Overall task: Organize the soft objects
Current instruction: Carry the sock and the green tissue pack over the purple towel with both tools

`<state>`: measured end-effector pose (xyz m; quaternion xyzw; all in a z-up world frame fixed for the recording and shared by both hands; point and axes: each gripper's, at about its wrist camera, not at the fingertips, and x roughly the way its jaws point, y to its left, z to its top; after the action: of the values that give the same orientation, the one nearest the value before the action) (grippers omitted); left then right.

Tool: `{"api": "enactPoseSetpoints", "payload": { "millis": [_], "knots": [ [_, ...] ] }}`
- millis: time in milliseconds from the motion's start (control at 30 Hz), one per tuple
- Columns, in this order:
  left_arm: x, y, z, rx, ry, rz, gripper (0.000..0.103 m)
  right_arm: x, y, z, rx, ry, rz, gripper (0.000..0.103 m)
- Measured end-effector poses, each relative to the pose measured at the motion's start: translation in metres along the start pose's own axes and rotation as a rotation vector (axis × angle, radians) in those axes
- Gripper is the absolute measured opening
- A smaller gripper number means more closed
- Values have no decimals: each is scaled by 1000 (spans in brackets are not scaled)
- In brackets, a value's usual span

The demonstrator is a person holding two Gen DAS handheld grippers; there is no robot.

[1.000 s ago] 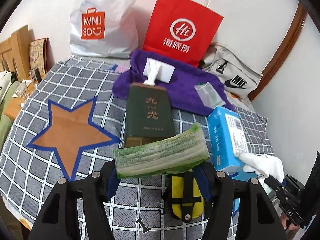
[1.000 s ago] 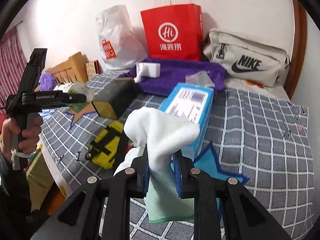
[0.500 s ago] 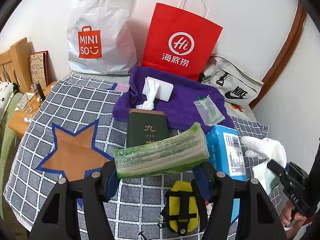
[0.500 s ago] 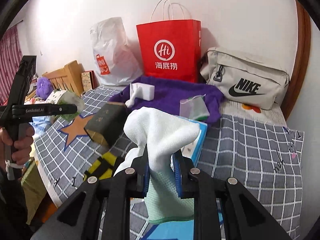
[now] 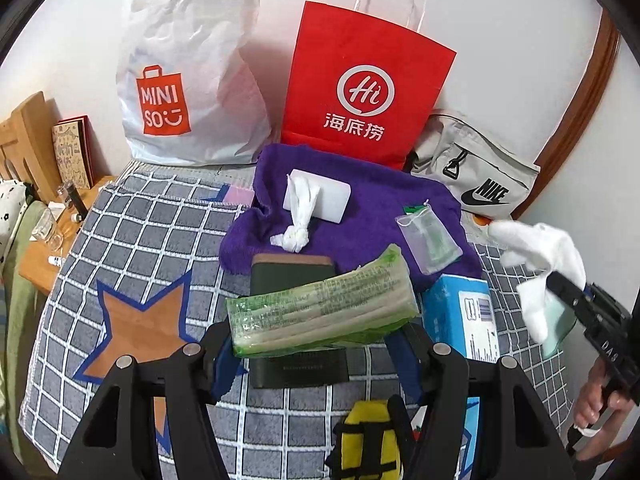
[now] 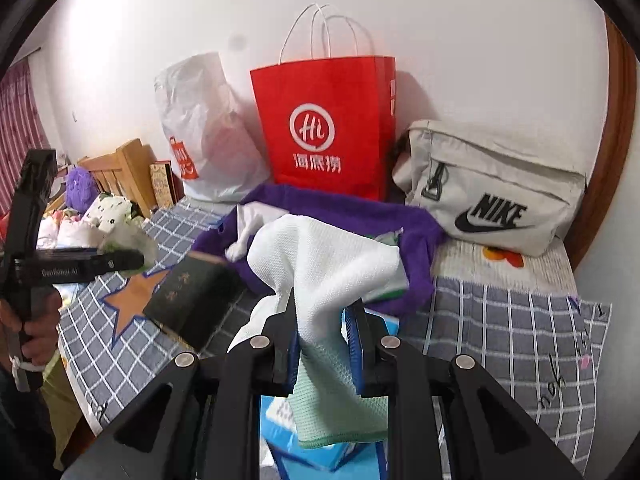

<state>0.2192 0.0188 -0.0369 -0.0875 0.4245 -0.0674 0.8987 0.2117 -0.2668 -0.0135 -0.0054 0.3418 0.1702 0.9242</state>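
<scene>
Both tools are loaded and off the bed [image 5: 132,236]: my left tool [image 5: 320,344] is clamped about halfway wide across the ends of a green tissue pack [image 5: 320,312], and my right tool [image 6: 326,332] is pinched narrow on a white cloth [image 6: 324,264] whose pale green end hangs below the pads. I read this as the carrying step, both soft things lifted clear so they can go to one place together.

Largest first. The checked bed cover carries everything, with an orange star patch [image 5: 136,324] on its left side. Against the wall stand a white plastic bag [image 5: 188,80] and a red paper bag [image 5: 360,92], with a grey sling bag [image 6: 492,188] lying beside them; the open bags look to me like the likely homes for soft items. In front of them a purple towel [image 5: 372,208] is spread, holding a white tissue box [image 5: 324,196] and a small clear pouch [image 5: 430,240]. Near me lie a dark green box [image 5: 296,364], partly hidden under the tissue pack, a blue carton [image 5: 460,320] and a yellow pouch [image 5: 368,440].

I hold the pack level by its ends so it does not buckle; the cloth simply drapes.
</scene>
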Motion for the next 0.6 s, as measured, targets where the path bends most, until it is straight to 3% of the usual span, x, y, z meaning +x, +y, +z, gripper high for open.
{"api": "enactPoseSetpoints", "payload": {
  "millis": [600],
  "knots": [
    [37,11,34,-4,27,36,62,56,-24,56,22,-32,28,20]
  ]
}}
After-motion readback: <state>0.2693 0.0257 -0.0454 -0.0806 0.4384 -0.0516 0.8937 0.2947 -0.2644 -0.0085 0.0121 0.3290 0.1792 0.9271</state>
